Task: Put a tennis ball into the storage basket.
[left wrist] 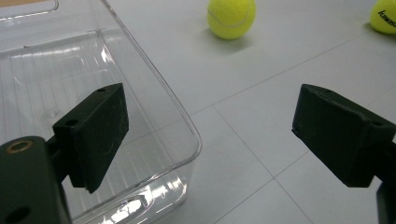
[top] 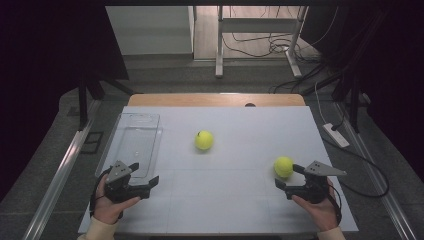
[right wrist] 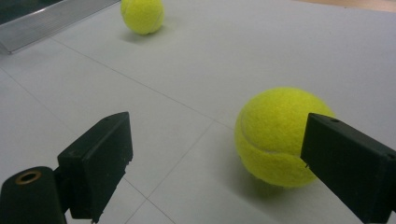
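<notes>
Two yellow tennis balls lie on the white table. One ball [top: 204, 140] [left wrist: 231, 16] [right wrist: 142, 15] rests near the middle. The other ball [top: 283, 166] [right wrist: 278, 135] [left wrist: 385, 16] lies at the right, just ahead of my right gripper [top: 287, 176] [right wrist: 219, 140]. That gripper is open, and its right jaw hides part of the ball; nothing is gripped. At the near left my left gripper [top: 145, 172] [left wrist: 217, 126] is open and empty. Its left jaw hangs over the near corner of a clear plastic tray [top: 131, 142] [left wrist: 154, 93].
The white sheet [top: 235, 200] covers a wooden table whose far edge [top: 215, 100] shows bare. The clear tray holds nothing. Beyond the table stand a white table frame [top: 220, 45], floor cables and a power strip [top: 336, 135]. A metal rail [top: 60, 170] runs along the left.
</notes>
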Available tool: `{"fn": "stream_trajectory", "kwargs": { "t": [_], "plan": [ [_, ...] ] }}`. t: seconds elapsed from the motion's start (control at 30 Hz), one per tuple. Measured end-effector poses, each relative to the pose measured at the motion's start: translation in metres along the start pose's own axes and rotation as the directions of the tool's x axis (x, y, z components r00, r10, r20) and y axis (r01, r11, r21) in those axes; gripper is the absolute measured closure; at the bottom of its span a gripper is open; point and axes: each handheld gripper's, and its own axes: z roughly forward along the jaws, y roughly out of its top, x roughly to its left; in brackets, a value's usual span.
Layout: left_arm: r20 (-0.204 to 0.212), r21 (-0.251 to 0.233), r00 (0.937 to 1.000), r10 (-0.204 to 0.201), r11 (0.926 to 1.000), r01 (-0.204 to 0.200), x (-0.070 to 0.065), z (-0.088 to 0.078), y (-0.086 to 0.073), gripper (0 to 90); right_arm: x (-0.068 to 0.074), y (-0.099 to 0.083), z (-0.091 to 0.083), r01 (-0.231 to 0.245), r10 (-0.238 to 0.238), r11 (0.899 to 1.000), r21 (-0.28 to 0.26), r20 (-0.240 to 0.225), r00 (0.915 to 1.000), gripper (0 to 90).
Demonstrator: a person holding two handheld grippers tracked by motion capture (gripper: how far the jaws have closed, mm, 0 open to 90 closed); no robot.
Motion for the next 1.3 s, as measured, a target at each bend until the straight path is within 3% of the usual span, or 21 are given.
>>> {"fn": "stream_trajectory", "kwargs": {
  "t": [0.73, 1.3],
  "plan": [
    [0.001, -0.005, 1.0000, 0.005, 1.0000, -0.005, -0.0018, -0.0019, 0.0026, 11.8, -0.0002, 0.0014, -0.0008, -0.001, 0.001, 1.000, -0.018, 0.002, 1.0000, 9.9],
    [0.008, 0.012, 0.9998, -0.019, 0.9998, 0.019, -0.0088, 0.0023, 0.0080, 11.7, -0.0031, 0.0018, 0.0023, -0.001, 0.001, 1.000, -0.019, -0.008, 1.0000, 10.0]
  ]
}}
